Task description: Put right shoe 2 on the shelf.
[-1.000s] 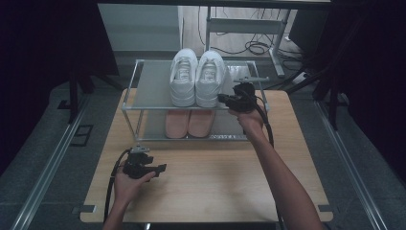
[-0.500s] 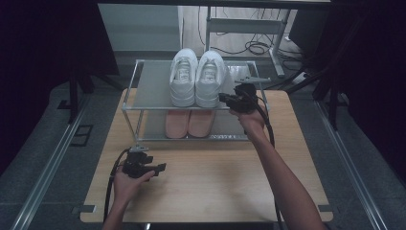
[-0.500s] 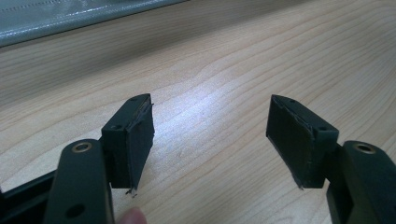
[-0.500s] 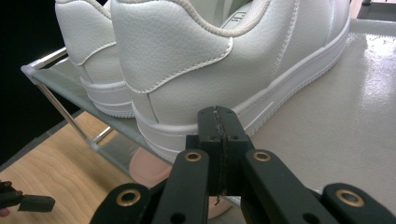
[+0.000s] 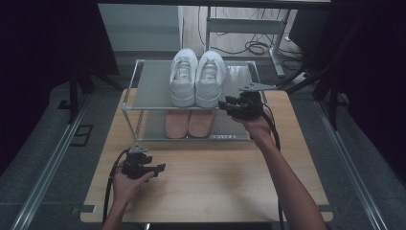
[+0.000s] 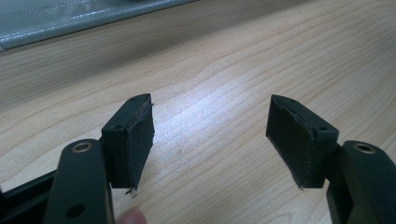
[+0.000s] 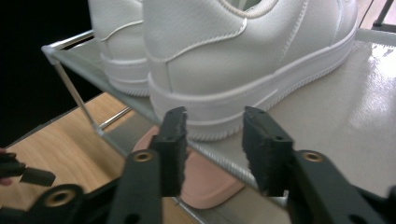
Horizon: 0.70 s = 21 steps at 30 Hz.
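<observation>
The right gripper (image 7: 212, 140) had just spread its jaws, the white shoe's (image 7: 243, 60) heel just beyond them, untouched. The left gripper (image 6: 210, 140) stood spread over the table (image 6: 224, 70), holding nothing.

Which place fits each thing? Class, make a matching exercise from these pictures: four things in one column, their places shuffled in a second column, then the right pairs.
Things:
1. white shoes
2. pink shoes
3. left gripper
4. right gripper

Places:
A. low over the bare wooden table
B. on the rack's bottom shelf
C. at the heel of the right-hand white shoe
D. on the rack's top shelf

Pairs: 1-D, 2-B, 3-A, 4-C
</observation>
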Each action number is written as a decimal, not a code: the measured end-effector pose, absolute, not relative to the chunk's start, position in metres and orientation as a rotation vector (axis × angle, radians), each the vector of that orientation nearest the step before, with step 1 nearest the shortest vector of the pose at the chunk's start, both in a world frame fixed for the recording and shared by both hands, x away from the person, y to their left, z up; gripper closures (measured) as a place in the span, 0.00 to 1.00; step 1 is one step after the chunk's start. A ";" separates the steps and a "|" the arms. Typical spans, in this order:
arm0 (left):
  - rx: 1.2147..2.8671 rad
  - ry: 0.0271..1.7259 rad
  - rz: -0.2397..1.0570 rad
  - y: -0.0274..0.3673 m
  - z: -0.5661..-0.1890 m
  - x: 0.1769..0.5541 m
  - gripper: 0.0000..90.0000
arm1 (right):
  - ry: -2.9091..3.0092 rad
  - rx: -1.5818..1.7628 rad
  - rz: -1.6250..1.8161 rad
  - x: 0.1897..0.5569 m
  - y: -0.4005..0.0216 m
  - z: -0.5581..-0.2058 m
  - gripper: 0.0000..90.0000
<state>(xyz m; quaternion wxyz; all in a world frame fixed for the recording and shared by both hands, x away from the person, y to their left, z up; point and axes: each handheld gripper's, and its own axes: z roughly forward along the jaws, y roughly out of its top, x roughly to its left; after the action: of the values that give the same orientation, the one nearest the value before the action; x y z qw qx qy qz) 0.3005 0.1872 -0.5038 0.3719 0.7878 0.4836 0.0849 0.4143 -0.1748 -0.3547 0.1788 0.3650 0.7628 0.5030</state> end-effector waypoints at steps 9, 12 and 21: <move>2.027 1.227 0.207 0.182 -0.504 0.298 0.36 | 2.120 1.011 1.486 0.383 -0.206 -0.364 0.57; 2.041 1.220 0.203 0.181 -0.505 0.299 0.36 | 2.092 1.014 1.524 0.371 -0.220 -0.370 0.57; 2.047 1.231 0.193 0.178 -0.509 0.300 0.36 | 2.049 1.039 1.499 0.347 -0.259 -0.396 0.56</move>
<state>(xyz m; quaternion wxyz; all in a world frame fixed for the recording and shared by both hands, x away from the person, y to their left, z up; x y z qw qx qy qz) 0.3000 0.1780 -0.5094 0.3640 0.7955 0.4785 0.0751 0.3466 -0.2590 -0.3962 0.1976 0.3714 0.7322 0.5357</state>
